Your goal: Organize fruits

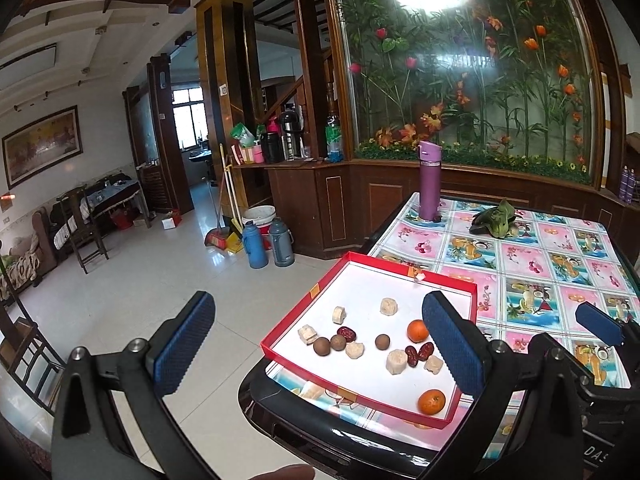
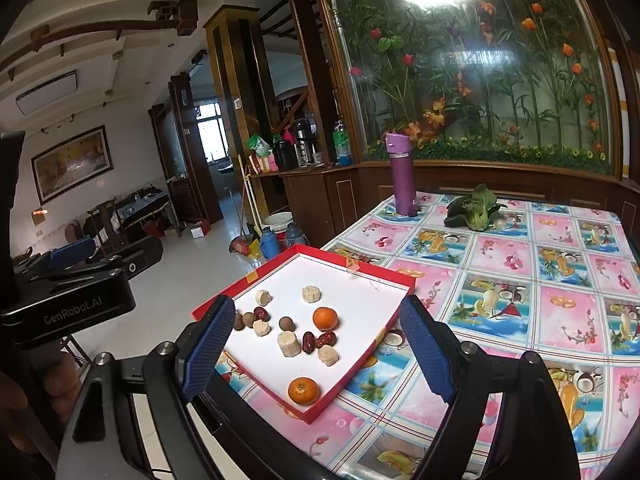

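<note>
Two round oranges (image 2: 303,390), red cardboard tray (image 2: 362,364)

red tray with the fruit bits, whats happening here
A person holds two grippers over the red tray at the table's corner. The left gripper and right gripper are both open and hold nothing. Two oranges, red dates, brown round fruits and pale chunks lie mixed in the tray, unsorted.
</note>
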The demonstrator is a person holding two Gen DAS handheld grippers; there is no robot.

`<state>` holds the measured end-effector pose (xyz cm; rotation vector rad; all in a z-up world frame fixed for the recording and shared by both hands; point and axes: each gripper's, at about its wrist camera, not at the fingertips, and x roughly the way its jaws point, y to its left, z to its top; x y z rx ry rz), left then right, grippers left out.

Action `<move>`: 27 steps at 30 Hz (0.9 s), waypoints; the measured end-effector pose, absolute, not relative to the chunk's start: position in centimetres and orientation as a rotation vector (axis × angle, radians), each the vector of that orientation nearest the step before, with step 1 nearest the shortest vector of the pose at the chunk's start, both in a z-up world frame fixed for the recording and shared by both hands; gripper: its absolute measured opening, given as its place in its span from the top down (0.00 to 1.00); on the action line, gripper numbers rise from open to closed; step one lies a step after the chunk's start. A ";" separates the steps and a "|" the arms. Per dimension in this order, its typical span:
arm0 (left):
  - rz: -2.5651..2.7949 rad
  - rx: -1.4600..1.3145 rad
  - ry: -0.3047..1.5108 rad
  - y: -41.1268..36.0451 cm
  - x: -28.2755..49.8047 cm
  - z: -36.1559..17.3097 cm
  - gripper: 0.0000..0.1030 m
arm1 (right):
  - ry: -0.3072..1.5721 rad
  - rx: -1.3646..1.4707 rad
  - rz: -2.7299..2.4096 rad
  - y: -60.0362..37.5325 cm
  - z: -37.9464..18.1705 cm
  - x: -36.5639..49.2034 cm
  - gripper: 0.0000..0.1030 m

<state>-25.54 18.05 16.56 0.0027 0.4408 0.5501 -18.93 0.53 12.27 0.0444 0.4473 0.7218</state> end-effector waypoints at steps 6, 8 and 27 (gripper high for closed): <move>0.531 -0.001 0.447 18.1 -25.7 16.4 0.00 | 0.447 0.033 0.723 0.8 12.1 -19.0 0.18; 0.530 -0.001 0.449 18.1 -25.6 16.3 0.00 | 0.450 0.033 0.725 0.9 12.1 -19.1 0.18; 0.516 -0.005 0.465 18.3 -25.4 15.8 0.00 | 0.467 0.015 0.731 1.5 11.5 -19.0 0.18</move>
